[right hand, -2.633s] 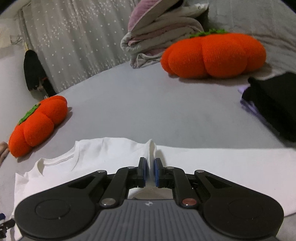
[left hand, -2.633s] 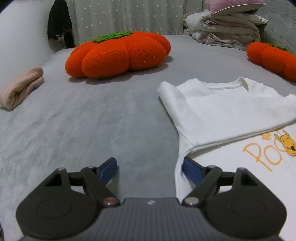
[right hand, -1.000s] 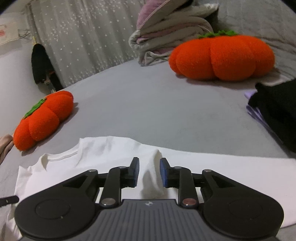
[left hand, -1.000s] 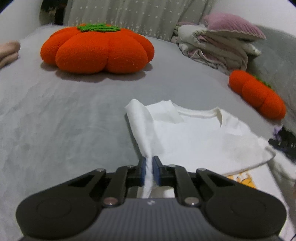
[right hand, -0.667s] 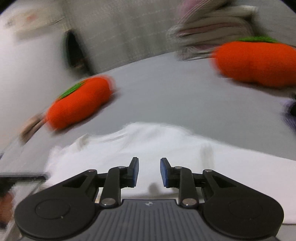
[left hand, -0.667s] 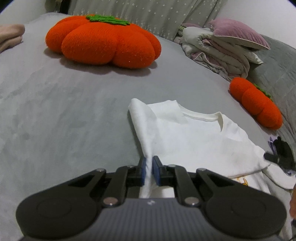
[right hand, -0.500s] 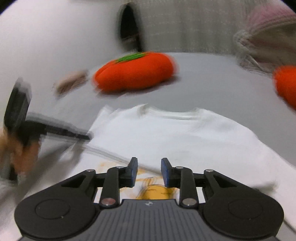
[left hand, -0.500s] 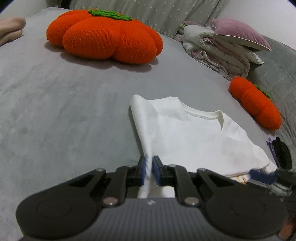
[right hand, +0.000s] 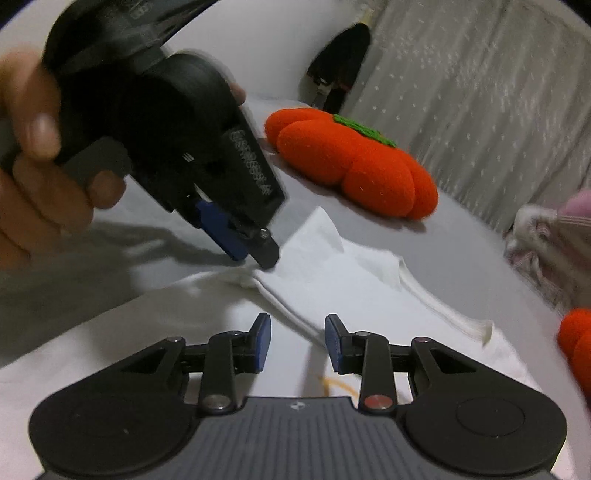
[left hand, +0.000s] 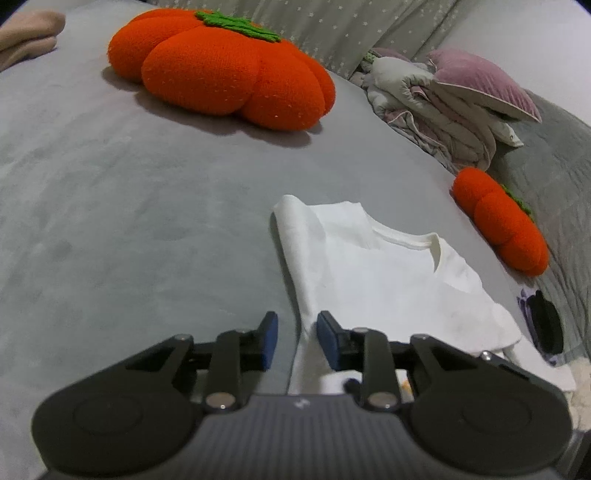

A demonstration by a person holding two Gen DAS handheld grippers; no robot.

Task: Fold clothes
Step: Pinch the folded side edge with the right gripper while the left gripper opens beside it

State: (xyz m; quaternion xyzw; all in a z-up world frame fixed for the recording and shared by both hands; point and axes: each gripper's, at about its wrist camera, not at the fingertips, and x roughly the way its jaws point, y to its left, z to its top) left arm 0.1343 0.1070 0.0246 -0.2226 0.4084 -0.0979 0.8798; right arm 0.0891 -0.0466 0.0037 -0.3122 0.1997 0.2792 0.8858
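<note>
Released since 0.5 s ago, left gripper point(left hand: 295, 341) and right gripper point(right hand: 297, 343) both spread over soft, limp shirt point(left hand: 376, 273), probably best pinched at folded edge.

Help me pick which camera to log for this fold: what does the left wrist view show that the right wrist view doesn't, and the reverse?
Only the left wrist view shows the beige folded cloth, the whole small pumpkin cushion, the purple pillow and a dark item beside the shirt.

Only the right wrist view shows the person's hand holding the left gripper and the shirt's orange print.

Both show the white T-shirt, the big pumpkin cushion, the curtain and open fingers.
</note>
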